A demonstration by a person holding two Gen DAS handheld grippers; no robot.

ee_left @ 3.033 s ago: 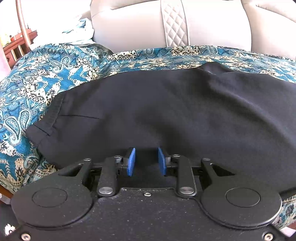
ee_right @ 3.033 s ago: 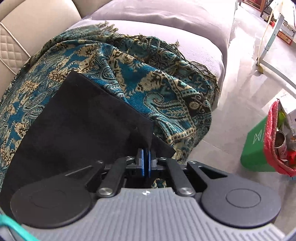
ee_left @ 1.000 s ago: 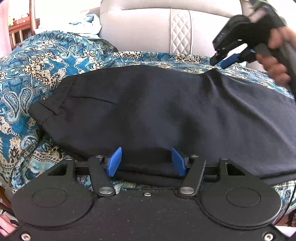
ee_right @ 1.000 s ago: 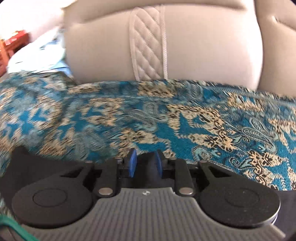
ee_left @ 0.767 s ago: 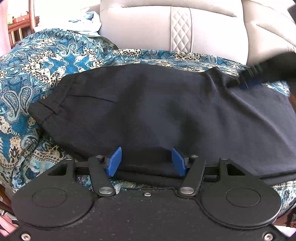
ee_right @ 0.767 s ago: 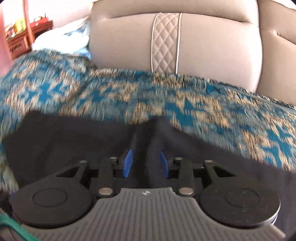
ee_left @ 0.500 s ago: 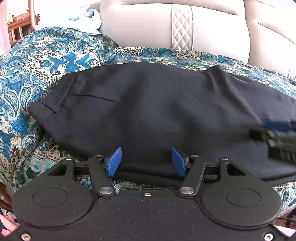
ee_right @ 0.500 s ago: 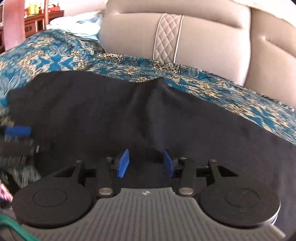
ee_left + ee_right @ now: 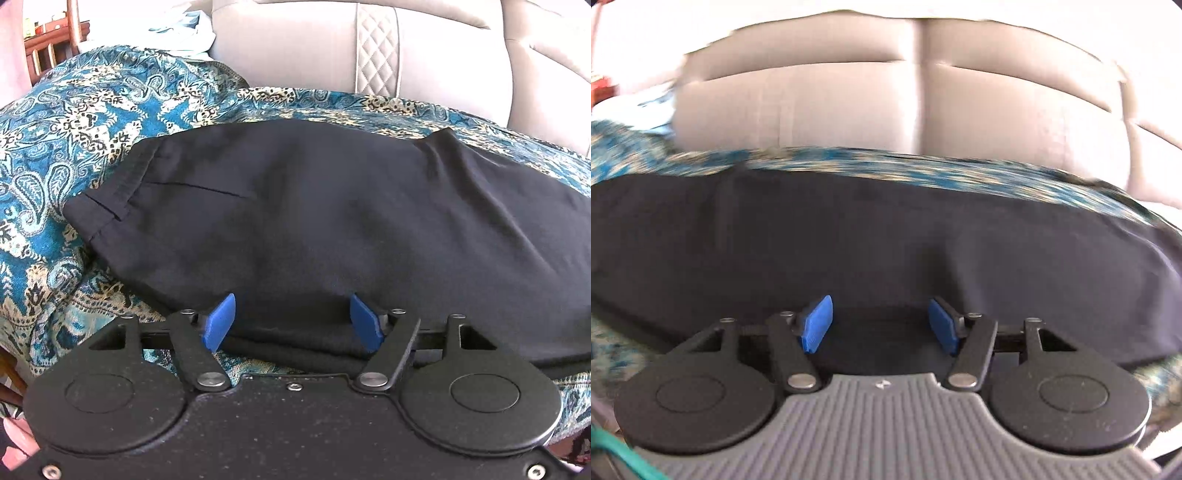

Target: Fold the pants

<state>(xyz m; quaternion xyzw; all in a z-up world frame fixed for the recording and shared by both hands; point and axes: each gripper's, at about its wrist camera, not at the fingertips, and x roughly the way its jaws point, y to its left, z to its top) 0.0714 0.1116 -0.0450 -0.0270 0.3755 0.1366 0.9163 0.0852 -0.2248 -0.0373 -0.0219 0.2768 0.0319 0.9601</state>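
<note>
Black pants (image 9: 314, 221) lie folded lengthwise across a teal paisley throw (image 9: 81, 122) on a sofa seat, waistband at the left. My left gripper (image 9: 291, 319) sits at the pants' near edge with its jaws opening; the cloth's doubled edge lies between the blue pads (image 9: 219, 323), which do not press on it. In the blurred right wrist view the same pants (image 9: 868, 236) stretch across the frame. My right gripper (image 9: 879, 325) is over their near edge, jaws opening, black cloth between the pads (image 9: 817, 325) but not pinched.
The beige sofa backrest (image 9: 295, 48) with a quilted strip rises behind the throw. A light blue cloth (image 9: 184, 26) and wooden furniture (image 9: 48, 48) stand at the far left. A person's fingers (image 9: 14, 443) show at the bottom left.
My right gripper swung from the far side of the pants back to their near edge and spread its jaws wider. The left gripper stayed put and opened a little more.
</note>
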